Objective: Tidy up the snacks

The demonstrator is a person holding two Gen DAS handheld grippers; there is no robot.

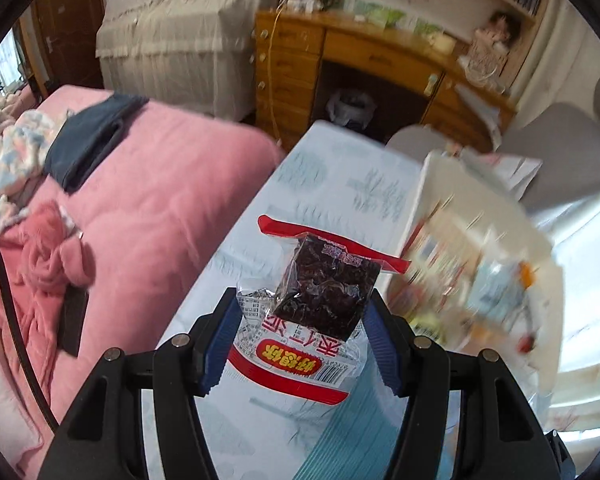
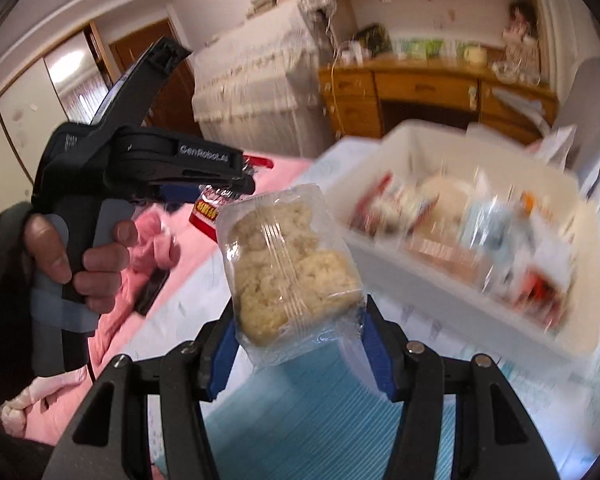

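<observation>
Left wrist view: the left gripper (image 1: pixel 300 320) is clamped on a dark snack (image 1: pixel 326 286), a clear packet with red borders and printed labelling, held above the table (image 1: pixel 340 184). The table carries a pale cloth with a faint blue-grey plant print; a teal ribbed mat (image 1: pixel 348 436) lies on it just beneath the gripper. To the right, a white bin (image 1: pixel 432 184) holding mixed packets appears motion-blurred. To the left, touching the table edge, is a pink bed (image 1: pixel 160 184) bearing a folded navy cloth (image 1: pixel 92 140) and crumpled pink bedding. Behind stands a wooden desk (image 1: pixel 360 56) with drawers, a shelf of books above it, and a piece of furniture under a beige fringed cover (image 1: pixel 172 32). A grey chair (image 1: pixel 556 152) stands at the far right.

Right wrist view: the right gripper (image 2: pixel 298 332) is clamped on a pale snack (image 2: pixel 288 256), a clear packet of beige crumbly cake, raised above the teal mat. The left gripper is seen from the side at upper left, gripped by the left hand (image 2: pixel 80 256), its packet just beside the pale one. The white bin lies to the right, blurred, near the pale packet; whether they touch cannot be told.
</observation>
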